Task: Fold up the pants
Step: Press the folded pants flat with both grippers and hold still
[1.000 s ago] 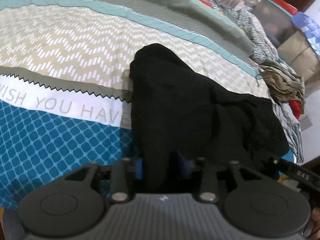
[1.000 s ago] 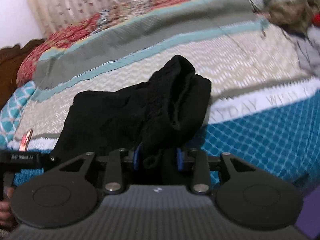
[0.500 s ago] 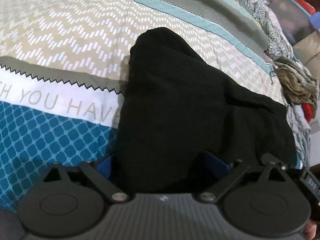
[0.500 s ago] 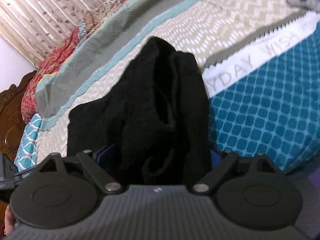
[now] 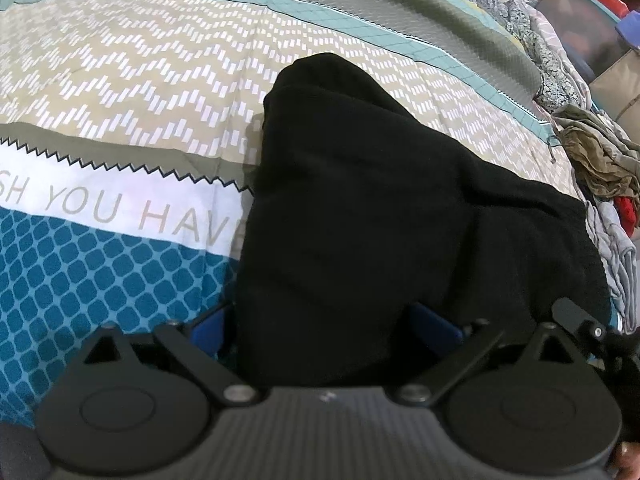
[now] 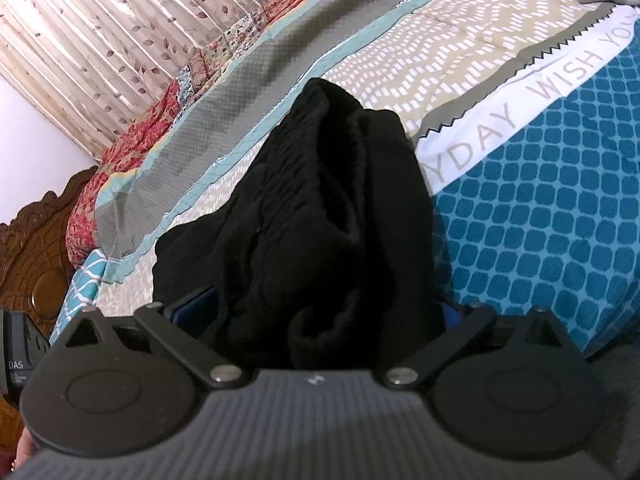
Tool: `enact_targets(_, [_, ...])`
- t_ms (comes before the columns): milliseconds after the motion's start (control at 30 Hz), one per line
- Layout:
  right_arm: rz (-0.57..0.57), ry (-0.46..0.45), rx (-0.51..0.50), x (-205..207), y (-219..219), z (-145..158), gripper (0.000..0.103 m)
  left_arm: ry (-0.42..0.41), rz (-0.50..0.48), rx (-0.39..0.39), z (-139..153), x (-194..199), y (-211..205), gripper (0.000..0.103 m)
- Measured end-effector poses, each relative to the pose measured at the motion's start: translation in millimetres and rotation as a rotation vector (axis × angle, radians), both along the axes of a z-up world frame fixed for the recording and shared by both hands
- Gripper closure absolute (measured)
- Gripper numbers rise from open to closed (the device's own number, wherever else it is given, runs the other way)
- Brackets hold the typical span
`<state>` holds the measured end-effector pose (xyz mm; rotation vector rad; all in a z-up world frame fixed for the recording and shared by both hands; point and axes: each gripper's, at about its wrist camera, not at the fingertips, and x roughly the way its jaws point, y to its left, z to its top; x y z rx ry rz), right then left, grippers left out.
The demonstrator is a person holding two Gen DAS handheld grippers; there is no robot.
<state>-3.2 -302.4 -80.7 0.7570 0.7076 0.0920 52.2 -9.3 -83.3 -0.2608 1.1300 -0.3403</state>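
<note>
Black pants (image 5: 380,216) lie bunched on the patterned bedspread, folded over themselves; they also show in the right wrist view (image 6: 320,208). My left gripper (image 5: 328,328) is open, its blue fingers (image 5: 208,330) spread wide at either side of the near edge of the cloth. My right gripper (image 6: 320,312) is open too, its blue fingers (image 6: 196,304) spread around the other near edge, where a rolled hem sits between them. The fingertips are mostly hidden by the cloth.
The bedspread (image 5: 120,92) has beige chevron, white lettered and blue lattice bands. A pile of other clothes (image 5: 600,160) lies at the right edge of the bed. A carved wooden headboard (image 6: 36,248) and a curtain (image 6: 120,20) stand behind.
Both grippers were shut on the pants a second ago and have opened wide, letting the cloth go. The pants have settled lower on the bed.
</note>
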Motion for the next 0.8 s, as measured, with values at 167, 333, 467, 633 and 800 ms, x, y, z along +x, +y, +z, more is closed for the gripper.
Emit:
enact_targets(167, [0.006,-0.002,0.014,-1,-4,-2,0.0,-0.005,-0.001,0.007,1,-2,-2,0.004])
enact_targets(333, [0.018,0.005,0.027,-1,-9,-2,0.0,-0.008,-0.002,0.009,1,-3,-2,0.004])
enact_targets(467, [0.028,0.004,0.024,-2,-11,-2,0.0,-0.01,-0.002,0.012,0,-3,-2,0.003])
enact_targets(633, [0.039,0.003,-0.004,-1,-8,-2,0.0,-0.017,-0.005,0.014,0,-3,-1,0.002])
enact_targets(800, [0.046,0.008,-0.009,0,-7,-1,0.0,-0.024,-0.01,0.016,-1,-4,0,0.002])
